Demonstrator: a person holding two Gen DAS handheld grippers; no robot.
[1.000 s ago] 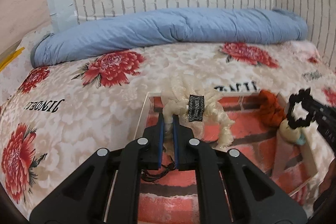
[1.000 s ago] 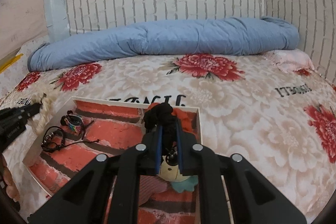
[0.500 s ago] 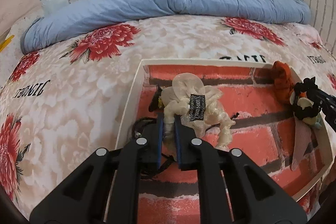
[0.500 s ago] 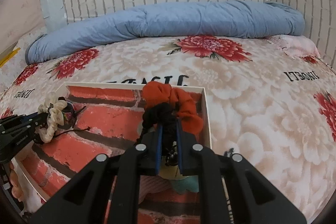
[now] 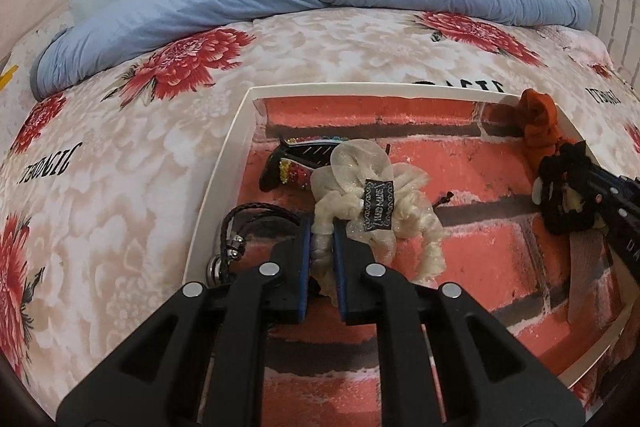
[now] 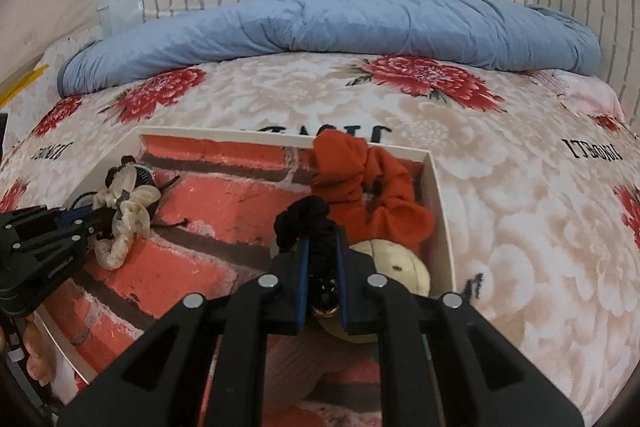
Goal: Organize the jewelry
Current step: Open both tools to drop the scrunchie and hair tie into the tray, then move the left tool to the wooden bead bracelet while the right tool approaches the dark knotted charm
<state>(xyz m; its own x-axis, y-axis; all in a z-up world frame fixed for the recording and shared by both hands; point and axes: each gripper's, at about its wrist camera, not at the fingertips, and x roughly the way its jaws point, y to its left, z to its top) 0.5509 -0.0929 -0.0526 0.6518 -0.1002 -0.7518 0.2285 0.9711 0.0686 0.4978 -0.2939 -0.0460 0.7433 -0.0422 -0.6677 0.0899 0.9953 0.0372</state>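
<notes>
Left wrist: left gripper point(image 5: 320, 247) clamped on cream scrunchie point(image 5: 376, 203) (black tag) by tray's point(image 5: 224, 167) left edge, right wrist: right gripper point(image 6: 322, 253) pinching black scrunchie point(image 6: 308, 223) at tray's right edge, touching orange scrunchie point(image 6: 368, 195).

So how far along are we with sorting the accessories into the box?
Already in the box: the orange scrunchie, a beaded clip and a black cord bracelet. In hand: the left gripper is shut on the cream scrunchie, the right gripper on the black scrunchie, both low over the box. Left: release both.
</notes>
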